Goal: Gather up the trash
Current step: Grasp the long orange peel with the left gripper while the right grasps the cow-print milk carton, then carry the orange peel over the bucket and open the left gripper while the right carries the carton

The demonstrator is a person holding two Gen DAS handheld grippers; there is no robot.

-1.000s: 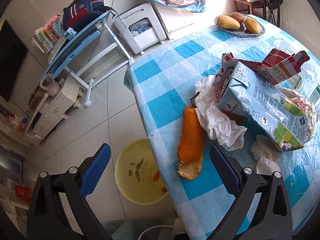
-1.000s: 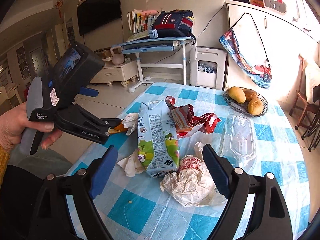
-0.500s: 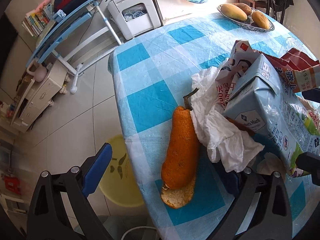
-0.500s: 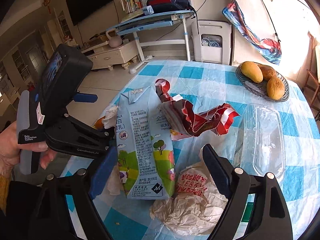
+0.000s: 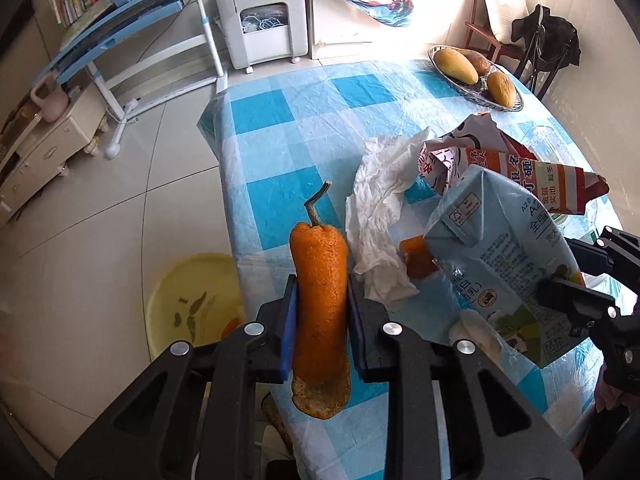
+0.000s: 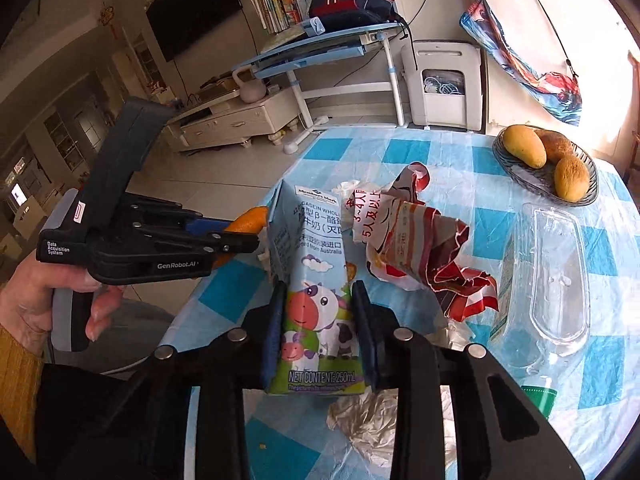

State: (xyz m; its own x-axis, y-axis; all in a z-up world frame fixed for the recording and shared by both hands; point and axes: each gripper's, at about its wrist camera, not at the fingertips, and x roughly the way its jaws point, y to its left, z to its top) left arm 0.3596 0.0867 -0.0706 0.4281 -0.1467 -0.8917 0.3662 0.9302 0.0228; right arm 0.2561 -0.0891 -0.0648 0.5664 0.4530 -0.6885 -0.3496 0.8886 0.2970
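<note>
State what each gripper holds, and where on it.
Left gripper: orange peel, clamped across its lower middle. Right gripper: milk carton, clamped by its sides near the base.

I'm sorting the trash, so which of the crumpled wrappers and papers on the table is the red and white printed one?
The torn snack wrapper lying just right of the milk carton that the right gripper clamps. The white tissue and the crumpled paper near the table edge are plain.

Left hand-held gripper just closed on orange peel, right on milk carton

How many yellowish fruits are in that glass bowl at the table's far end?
3 yellow-brown fruits lie in the clear glass bowl: one on its left, one behind, one on its right. More may be hidden.
</note>
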